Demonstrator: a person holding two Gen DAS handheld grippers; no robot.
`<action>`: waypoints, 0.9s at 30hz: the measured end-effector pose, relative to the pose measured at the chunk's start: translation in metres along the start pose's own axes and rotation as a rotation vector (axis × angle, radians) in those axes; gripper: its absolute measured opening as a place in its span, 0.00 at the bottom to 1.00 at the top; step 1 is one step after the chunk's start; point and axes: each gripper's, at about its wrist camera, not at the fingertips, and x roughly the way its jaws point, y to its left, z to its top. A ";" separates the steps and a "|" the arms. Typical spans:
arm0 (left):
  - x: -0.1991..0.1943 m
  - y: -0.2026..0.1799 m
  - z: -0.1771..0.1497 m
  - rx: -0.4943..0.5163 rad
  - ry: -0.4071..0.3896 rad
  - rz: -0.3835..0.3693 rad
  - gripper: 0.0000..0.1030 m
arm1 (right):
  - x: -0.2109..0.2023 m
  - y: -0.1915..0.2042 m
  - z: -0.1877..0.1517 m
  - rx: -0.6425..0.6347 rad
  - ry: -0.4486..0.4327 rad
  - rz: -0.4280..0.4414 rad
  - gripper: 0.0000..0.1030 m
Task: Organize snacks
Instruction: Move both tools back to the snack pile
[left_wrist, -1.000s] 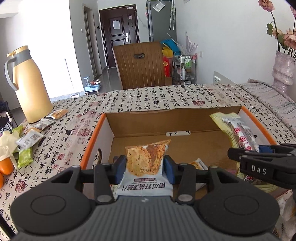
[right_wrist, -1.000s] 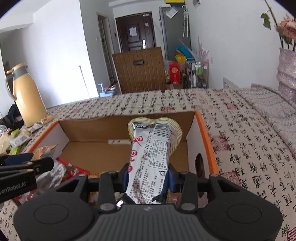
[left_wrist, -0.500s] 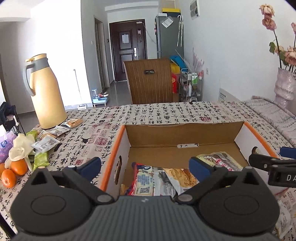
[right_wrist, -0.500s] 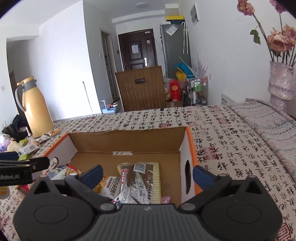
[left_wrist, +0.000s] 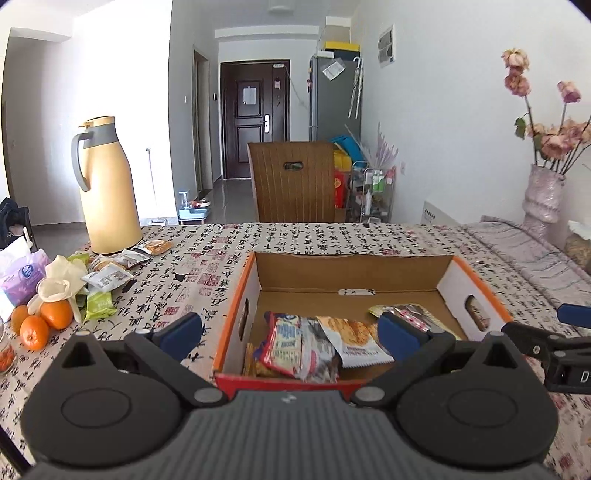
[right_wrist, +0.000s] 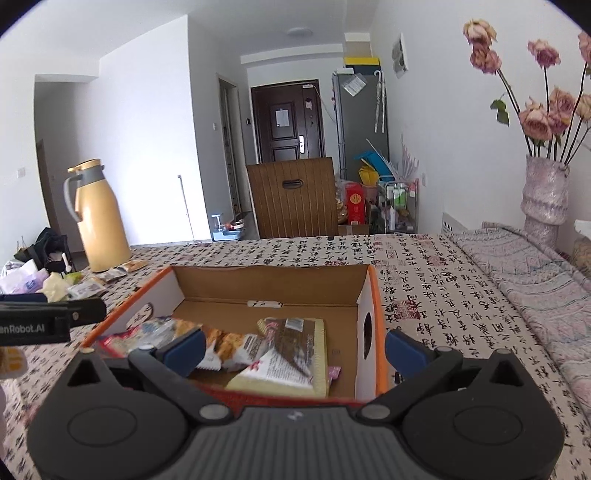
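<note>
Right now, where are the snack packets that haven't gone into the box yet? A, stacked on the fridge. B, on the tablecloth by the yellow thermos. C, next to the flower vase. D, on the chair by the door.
B: the loose snack packets lie on the tablecloth at the foot of the yellow thermos, left of the cardboard box.

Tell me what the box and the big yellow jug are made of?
The box looks like cardboard: brown matte inside, white outside walls with orange edges and cut handle holes. The jug has a smooth, slightly shiny yellow body, probably plastic or painted metal; its grey handle and collar look like plastic.
</note>
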 end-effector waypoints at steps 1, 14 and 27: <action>-0.006 0.001 -0.003 -0.002 -0.004 -0.006 1.00 | -0.006 0.002 -0.003 -0.004 -0.003 0.002 1.00; -0.062 0.016 -0.046 0.011 -0.017 -0.022 1.00 | -0.055 0.019 -0.056 -0.036 0.091 -0.040 1.00; -0.097 0.024 -0.097 -0.033 0.008 -0.079 1.00 | -0.093 0.038 -0.111 0.025 0.188 -0.104 1.00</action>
